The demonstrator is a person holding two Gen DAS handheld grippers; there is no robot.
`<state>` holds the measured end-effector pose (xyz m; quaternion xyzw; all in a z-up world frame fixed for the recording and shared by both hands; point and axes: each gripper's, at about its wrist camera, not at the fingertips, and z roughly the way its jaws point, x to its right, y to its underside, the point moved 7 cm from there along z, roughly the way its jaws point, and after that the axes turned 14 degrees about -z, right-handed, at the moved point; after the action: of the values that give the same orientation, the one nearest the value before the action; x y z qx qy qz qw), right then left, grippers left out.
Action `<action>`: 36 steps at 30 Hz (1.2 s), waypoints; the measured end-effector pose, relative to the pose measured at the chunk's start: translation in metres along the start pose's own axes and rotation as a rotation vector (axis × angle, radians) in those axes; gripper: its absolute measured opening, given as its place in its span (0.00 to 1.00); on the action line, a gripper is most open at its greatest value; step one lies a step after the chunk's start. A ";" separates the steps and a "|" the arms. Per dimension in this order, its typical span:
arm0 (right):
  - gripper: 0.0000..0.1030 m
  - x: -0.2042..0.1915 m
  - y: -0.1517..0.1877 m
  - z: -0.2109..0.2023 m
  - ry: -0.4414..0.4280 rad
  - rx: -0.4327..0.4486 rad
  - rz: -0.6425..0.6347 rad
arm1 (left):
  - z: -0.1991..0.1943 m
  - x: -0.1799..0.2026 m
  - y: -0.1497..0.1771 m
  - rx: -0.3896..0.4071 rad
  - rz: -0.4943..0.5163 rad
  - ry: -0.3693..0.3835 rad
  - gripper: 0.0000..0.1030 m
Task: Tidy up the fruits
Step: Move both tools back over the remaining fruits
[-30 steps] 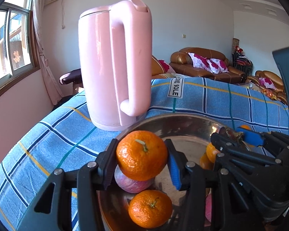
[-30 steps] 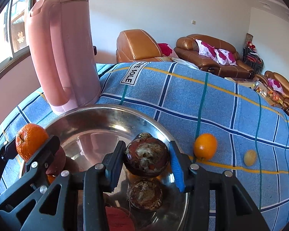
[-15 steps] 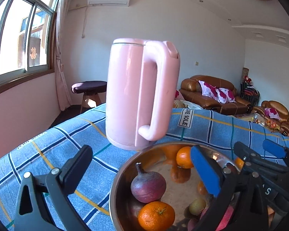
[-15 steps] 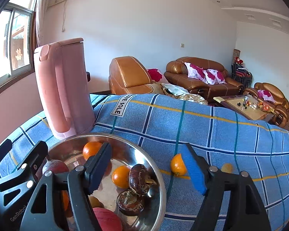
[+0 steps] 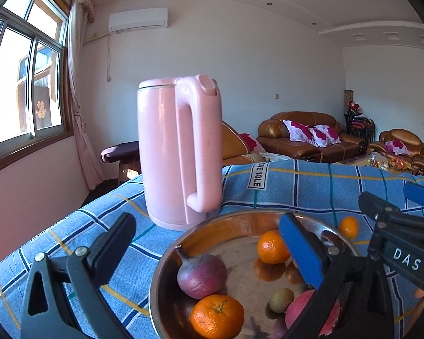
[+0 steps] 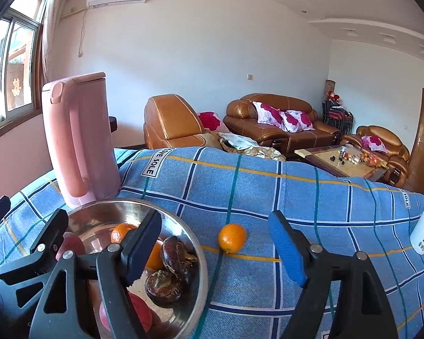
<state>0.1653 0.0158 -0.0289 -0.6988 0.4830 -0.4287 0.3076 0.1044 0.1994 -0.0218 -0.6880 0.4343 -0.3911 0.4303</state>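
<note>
- Fruits fill the steel bowl (image 5: pixel 166 257) just below my grippers: two oranges (image 5: pixel 217 315), a purple fruit (image 5: pixel 202 275), a small green one (image 5: pixel 281 299), a pink one (image 5: pixel 292 312), two brown ones (image 6: pixel 178 257).
- My left gripper (image 5: pixel 204 250) is spread wide, holding nothing, over the bowl.
- My right gripper (image 6: pixel 214 244) gapes too, empty.
- One orange (image 6: pixel 231 238) lies on the blue cloth (image 6: pixel 268 186), right of the bowl.
- Behind the bowl stands a pink kettle (image 5: pixel 180 152).
</note>
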 end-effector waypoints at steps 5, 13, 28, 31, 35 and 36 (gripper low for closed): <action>0.79 0.026 0.016 -0.003 0.060 -0.004 0.011 | -0.007 0.020 0.008 0.014 0.081 0.033 1.00; 0.79 0.057 0.052 0.006 0.094 -0.064 0.049 | -0.015 0.026 0.005 0.041 0.102 0.034 1.00; 0.79 0.090 0.067 0.003 0.077 -0.084 0.112 | -0.033 0.060 0.018 0.028 0.120 0.068 1.00; 0.79 0.099 0.070 0.002 0.084 -0.090 0.121 | -0.036 0.069 0.020 0.041 0.164 0.042 1.00; 0.79 0.110 0.074 0.003 0.092 -0.103 0.132 | -0.043 0.082 0.022 0.072 0.232 0.040 1.00; 0.79 0.113 0.076 0.003 0.095 -0.105 0.136 | -0.044 0.085 0.021 0.078 0.244 0.035 1.00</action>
<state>0.1557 -0.1167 -0.0601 -0.6586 0.5651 -0.4136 0.2754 0.0853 0.1038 -0.0137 -0.6058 0.5066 -0.3646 0.4934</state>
